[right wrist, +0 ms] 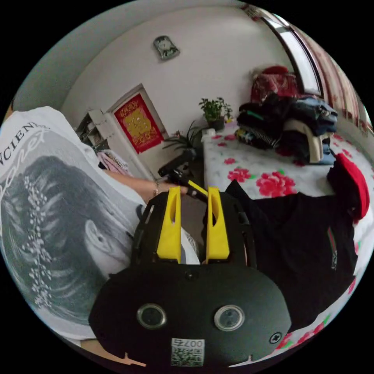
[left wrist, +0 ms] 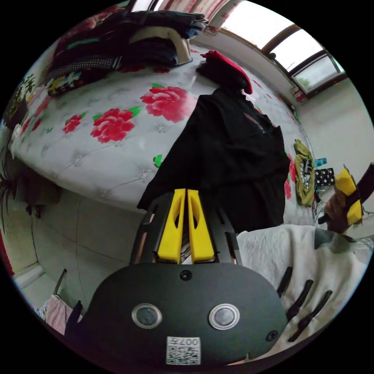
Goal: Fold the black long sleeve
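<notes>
The black long sleeve [left wrist: 233,156] lies spread on the flowered bed cover [left wrist: 89,156], and its near edge hangs over the bed's side. My left gripper [left wrist: 186,191] has its yellow jaws pressed together at that hanging edge, seemingly with the cloth between them. In the right gripper view the left gripper [right wrist: 196,188] reaches to the shirt's [right wrist: 296,241] near corner. My right gripper [right wrist: 193,189] stands open in the air beside the bed with nothing between its jaws. A hand holds the right gripper [left wrist: 348,199] off the shirt's far side.
A pile of folded clothes [left wrist: 128,43] [right wrist: 288,120] sits at the back of the bed. A red garment [left wrist: 230,64] [right wrist: 352,179] lies beyond the shirt, and an olive one [left wrist: 306,171] near the bed's edge. The person's white top [right wrist: 50,194] is close by. Potted plants [right wrist: 214,109] stand at the bed's end.
</notes>
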Demonstrator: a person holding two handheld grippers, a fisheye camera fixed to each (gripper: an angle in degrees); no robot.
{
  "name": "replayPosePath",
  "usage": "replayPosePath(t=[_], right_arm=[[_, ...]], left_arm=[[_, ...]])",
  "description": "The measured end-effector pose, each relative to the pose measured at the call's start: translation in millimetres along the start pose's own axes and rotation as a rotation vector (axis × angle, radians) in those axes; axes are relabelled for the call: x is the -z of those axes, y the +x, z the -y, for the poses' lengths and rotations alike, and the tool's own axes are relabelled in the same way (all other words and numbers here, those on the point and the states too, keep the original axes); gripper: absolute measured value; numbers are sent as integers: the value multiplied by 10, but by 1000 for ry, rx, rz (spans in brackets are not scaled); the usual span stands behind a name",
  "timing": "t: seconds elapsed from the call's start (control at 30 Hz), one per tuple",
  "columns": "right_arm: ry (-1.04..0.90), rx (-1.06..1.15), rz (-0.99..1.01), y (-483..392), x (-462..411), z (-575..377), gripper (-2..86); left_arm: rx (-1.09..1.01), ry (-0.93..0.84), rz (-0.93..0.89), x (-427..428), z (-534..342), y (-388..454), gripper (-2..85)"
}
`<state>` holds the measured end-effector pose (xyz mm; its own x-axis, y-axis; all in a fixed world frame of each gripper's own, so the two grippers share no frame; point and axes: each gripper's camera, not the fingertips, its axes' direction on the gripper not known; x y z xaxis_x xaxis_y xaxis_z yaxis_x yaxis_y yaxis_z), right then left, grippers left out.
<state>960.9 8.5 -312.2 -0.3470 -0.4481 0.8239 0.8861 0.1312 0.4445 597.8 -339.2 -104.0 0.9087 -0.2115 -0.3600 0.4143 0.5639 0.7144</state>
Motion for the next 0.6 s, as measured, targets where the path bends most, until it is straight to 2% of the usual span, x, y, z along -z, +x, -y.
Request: replayPosePath(t=[0.17, 0.23, 0.43, 0.6], right_arm=[[-26, -281, -222, 532, -2, -489, 51], [-46, -474, -318, 801, 49, -894, 57], [-13, -880, -444, 924, 208, -1836, 65], [-74, -977, -522, 884, -23, -1961, 69]], left_arm=[[26, -21, -25, -4, -90, -285, 28], [-1, -21, -33, -15, -40, -277, 42], [-143, -54, 3, -114, 242, -178, 62], [-335, -105, -24, -429, 630, 240, 64]])
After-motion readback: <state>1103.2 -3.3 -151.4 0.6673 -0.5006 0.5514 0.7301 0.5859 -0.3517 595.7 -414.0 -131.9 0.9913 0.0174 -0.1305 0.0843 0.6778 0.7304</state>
